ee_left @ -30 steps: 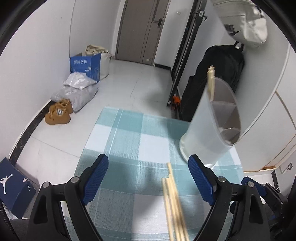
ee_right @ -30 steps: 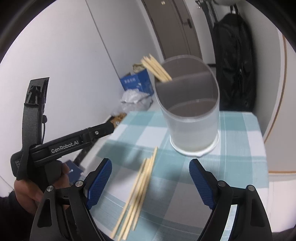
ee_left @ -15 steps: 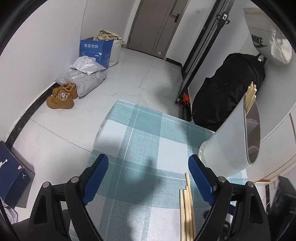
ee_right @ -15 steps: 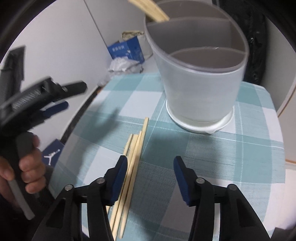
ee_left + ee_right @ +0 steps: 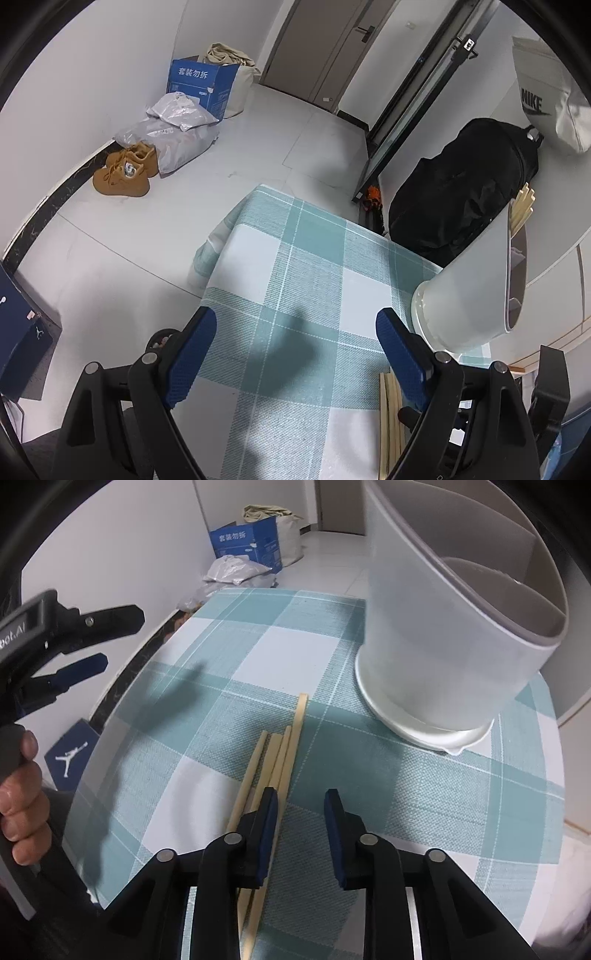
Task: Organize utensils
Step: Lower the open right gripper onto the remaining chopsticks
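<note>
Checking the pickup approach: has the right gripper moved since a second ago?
Yes. The right gripper has come down toward the loose chopsticks, nearer the holder, its jaws closing; nothing gripped yet.

- Chopsticks [image 5: 280,760]: four pale wooden sticks lying flat, side by side, toward the near edge of the checked tablecloth [image 5: 424,786]
- Utensil holder [image 5: 443,657]: white, round, divided inside, upright near the cloth's right edge; more chopsticks [image 5: 522,210] stand in what seems its far compartment
</note>
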Available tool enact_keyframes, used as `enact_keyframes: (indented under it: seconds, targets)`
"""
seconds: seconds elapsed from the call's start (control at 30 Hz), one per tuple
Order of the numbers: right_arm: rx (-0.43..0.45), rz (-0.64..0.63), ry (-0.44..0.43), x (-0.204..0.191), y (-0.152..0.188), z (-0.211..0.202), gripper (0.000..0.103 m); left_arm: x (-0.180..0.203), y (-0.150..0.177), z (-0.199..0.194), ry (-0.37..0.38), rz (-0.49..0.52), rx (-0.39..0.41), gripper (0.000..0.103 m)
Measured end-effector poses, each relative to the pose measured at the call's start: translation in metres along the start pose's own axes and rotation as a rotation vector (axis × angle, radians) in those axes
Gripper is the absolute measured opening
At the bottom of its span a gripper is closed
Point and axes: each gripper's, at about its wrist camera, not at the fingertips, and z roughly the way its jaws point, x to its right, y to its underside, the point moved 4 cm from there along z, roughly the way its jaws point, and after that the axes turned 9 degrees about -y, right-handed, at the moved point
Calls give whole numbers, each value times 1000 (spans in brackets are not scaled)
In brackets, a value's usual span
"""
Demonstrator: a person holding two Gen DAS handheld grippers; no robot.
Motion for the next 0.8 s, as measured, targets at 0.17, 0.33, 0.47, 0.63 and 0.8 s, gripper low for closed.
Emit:
enact_keyframes:
  seconds: [0.17, 0.33, 0.47, 0.63, 0.8]
  targets:
    - [-30, -52, 75, -10, -2, 1, 22, -7, -2, 5, -4, -28, -10, 85]
    - [-71, -46, 91, -8, 0, -1, 22, -15, -3, 11, -19, -67, -44, 85]
    - [-100, -85, 98, -16, 1, 0, 21, -17, -4, 10, -7, -76, -47, 85]
    - [-109, -89, 117, -20, -7, 12, 19, -21, -4, 10, 1, -88, -54, 85]
    - [-100, -67, 112, -15, -22, 18, 19, -21, -4, 11, 6, -90, -63, 85]
